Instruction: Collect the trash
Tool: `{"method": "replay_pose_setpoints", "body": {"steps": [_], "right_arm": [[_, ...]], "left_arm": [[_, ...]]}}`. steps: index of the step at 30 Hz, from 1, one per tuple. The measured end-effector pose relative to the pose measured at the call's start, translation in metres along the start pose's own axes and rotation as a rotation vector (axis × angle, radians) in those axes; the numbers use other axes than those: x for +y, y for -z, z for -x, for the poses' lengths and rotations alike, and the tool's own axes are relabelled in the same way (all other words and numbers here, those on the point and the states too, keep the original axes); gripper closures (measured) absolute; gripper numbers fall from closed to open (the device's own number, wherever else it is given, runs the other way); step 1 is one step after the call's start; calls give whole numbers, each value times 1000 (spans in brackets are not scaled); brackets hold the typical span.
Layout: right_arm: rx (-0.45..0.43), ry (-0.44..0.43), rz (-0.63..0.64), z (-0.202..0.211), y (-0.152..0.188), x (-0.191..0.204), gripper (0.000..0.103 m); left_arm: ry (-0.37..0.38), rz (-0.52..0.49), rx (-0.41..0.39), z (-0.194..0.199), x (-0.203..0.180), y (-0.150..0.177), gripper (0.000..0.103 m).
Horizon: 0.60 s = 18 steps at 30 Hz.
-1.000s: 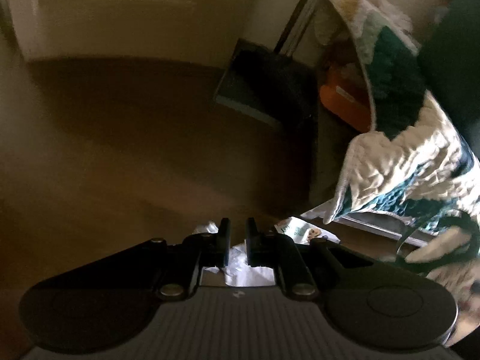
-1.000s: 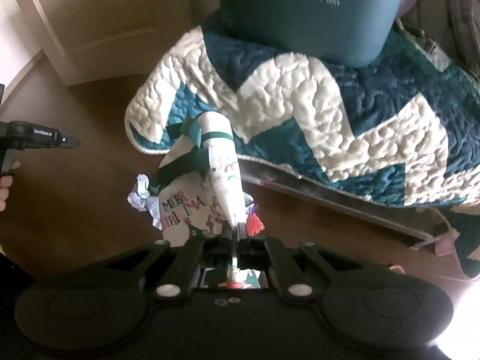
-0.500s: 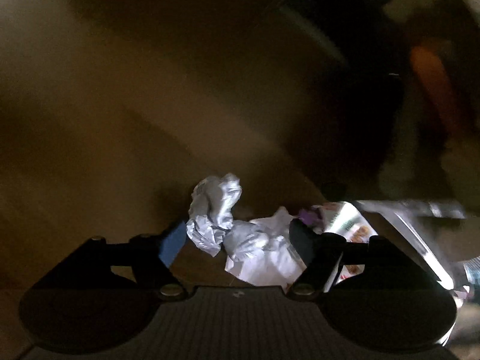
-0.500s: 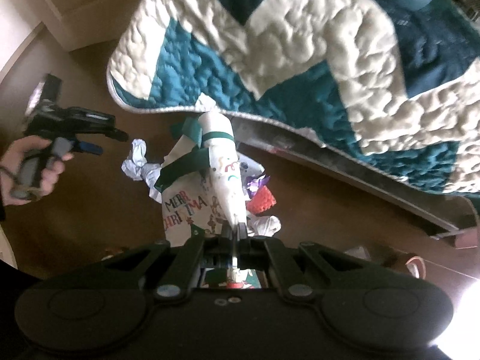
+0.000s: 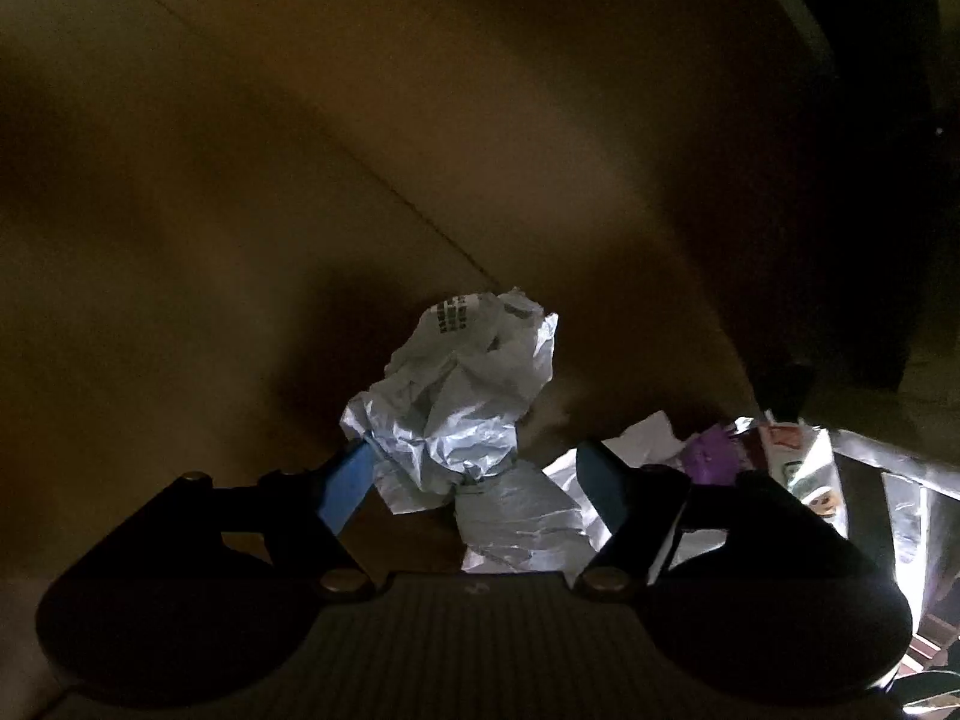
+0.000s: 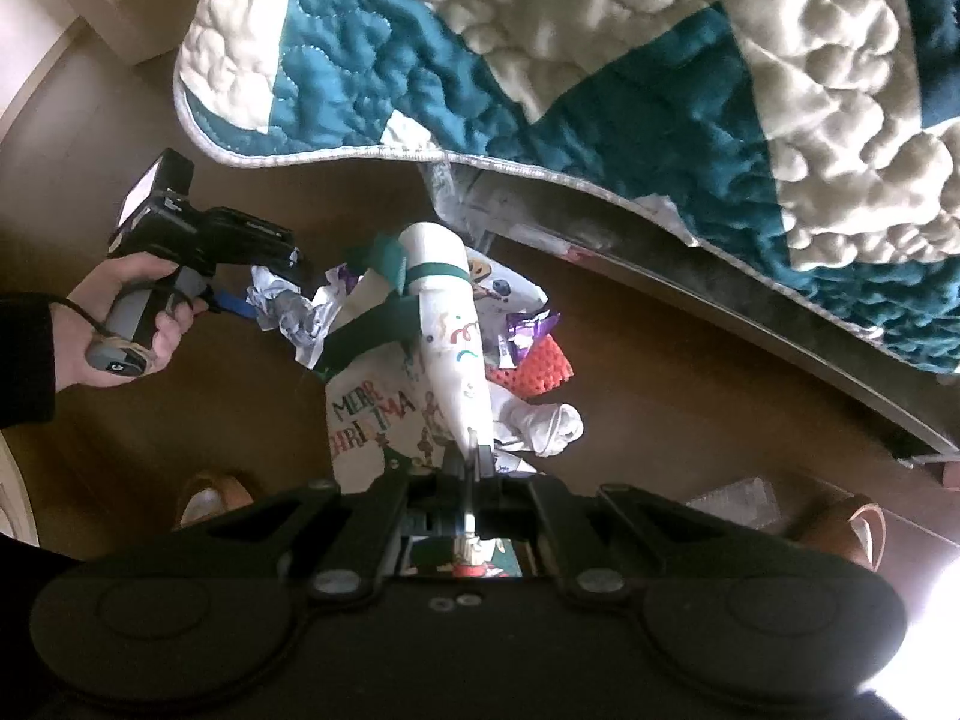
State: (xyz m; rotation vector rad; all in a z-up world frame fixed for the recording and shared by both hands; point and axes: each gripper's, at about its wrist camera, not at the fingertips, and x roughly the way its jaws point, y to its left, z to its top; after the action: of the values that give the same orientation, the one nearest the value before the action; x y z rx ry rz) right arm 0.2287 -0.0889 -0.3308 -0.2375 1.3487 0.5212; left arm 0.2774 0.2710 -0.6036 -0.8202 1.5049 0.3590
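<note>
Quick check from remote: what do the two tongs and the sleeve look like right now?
Left tongs: black body, blue pads, ribbed grey base. Right tongs: all black, round side discs. Sleeve: black; a thin black cord loops at the wrist.

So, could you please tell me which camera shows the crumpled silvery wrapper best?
The left wrist view: the crumpled silvery wrapper sits close, centred between the left gripper's open jaws. The right wrist view shows it small, partly hidden behind that gripper.
</note>
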Motion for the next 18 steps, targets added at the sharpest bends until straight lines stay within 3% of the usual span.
{"method": "replay_pose_setpoints", "body": {"steps": [7, 18], "right_arm": [[-2, 6, -2, 0, 0, 0, 102], [-36, 29, -7, 17, 0, 4, 102]], "left_arm": [[-12, -36, -7, -2, -4, 4, 72], [20, -90, -112, 44, 11, 23, 79]]}}
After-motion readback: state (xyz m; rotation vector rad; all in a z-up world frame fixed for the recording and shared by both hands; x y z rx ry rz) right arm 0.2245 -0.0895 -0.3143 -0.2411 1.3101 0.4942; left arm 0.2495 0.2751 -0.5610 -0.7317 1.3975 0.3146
